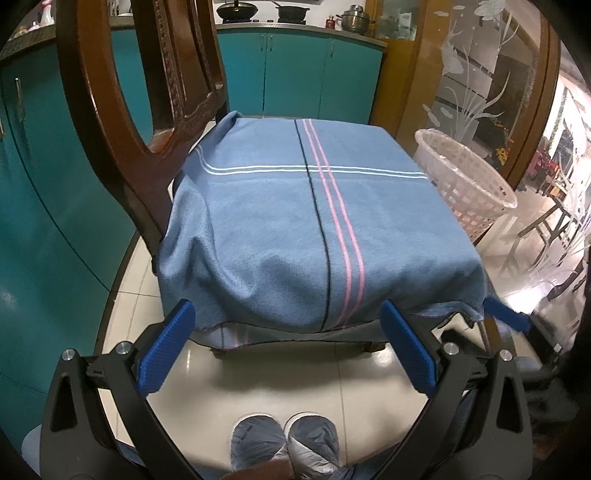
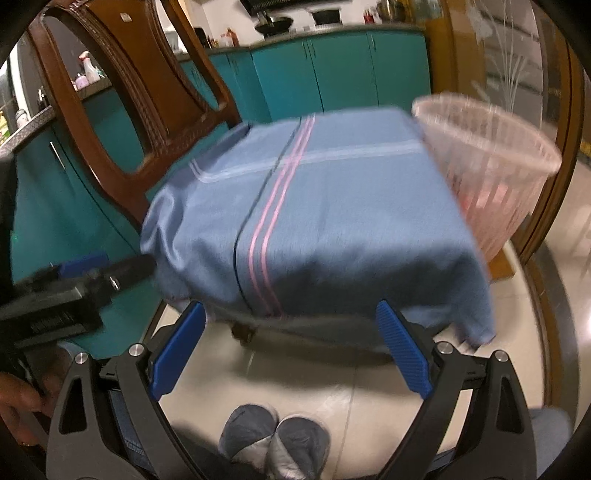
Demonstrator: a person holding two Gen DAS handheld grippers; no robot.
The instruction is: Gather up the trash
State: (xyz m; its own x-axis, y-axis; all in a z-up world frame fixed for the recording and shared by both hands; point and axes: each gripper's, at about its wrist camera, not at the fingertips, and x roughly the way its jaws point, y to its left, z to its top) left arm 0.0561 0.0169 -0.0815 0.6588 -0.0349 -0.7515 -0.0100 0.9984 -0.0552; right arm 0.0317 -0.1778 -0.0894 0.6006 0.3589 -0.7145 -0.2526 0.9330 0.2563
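While pointing at the seat of a wooden chair (image 1: pixel 110 110), hangs low over the pale floor (image 1: pixel 295 387) with its blue fingers (image 1: pixel 166 350) spread wide: so for the left gripper (image 1: pixel 286 306). Pinches nothing; only the hem of a blue cloth (image 1: pixel 277 221) and bare tiles between the fingers. Same for the right gripper (image 2: pixel 290 306): spread wide, empty, just in front of the near edge of the cloth and apart from it.

Covers the whole seat, this cloth, and hangs down over the edges. Bears pink and dark stripes from front to back and white stripes across. Lies flat on top.

To the right of the seat, just beside the edge of the cloth, a pale pink basket (image 1: pixel 469 184) with lattice walls, tilted, its open mouth upward. Inside it, in the right wrist view, something reddish, too blurred to tell.

Below both tools, two grey shoes (image 1: pixel 284 443) side by side on the tiles. Behind the chair, teal cabinets (image 1: pixel 295 74) under a counter with pots (image 1: pixel 288 13).
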